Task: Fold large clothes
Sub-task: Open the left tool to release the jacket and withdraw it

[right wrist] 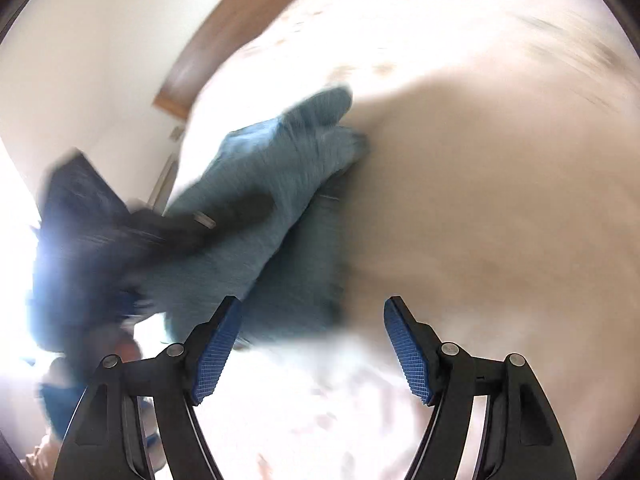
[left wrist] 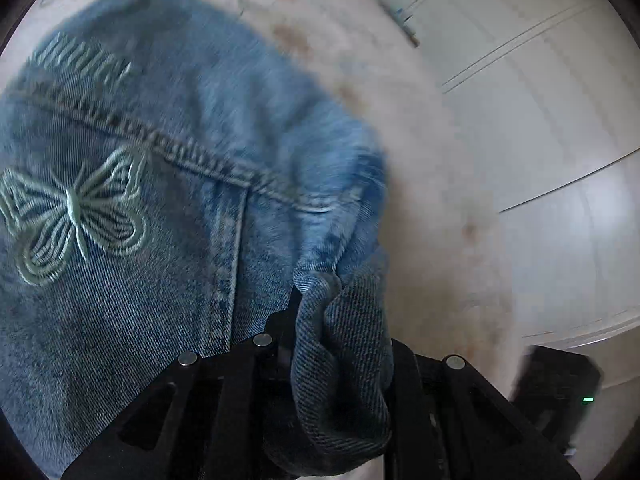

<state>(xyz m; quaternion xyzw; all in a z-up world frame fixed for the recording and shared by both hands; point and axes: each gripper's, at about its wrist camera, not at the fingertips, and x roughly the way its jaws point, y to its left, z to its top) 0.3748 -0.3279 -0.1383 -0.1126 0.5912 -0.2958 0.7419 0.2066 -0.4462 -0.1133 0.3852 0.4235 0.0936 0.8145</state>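
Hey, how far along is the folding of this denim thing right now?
Done: nothing looks folded yet. In hand: the left hand-held gripper is shut on a bunched edge of the denim garment, carrying it over the pale surface. Left: the right hand-held gripper is open, empty; all folds remain.

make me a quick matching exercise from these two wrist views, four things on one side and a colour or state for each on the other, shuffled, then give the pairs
Things
1. left gripper
2. right gripper
3. butterfly on the denim garment
4. pads of the right gripper

Colours or states
A. blue, gridded texture
B. jaws apart, nothing between them
C. pale green stitching
D. closed on a bunched fold of denim

Pairs: 1-D, 2-B, 3-C, 4-A
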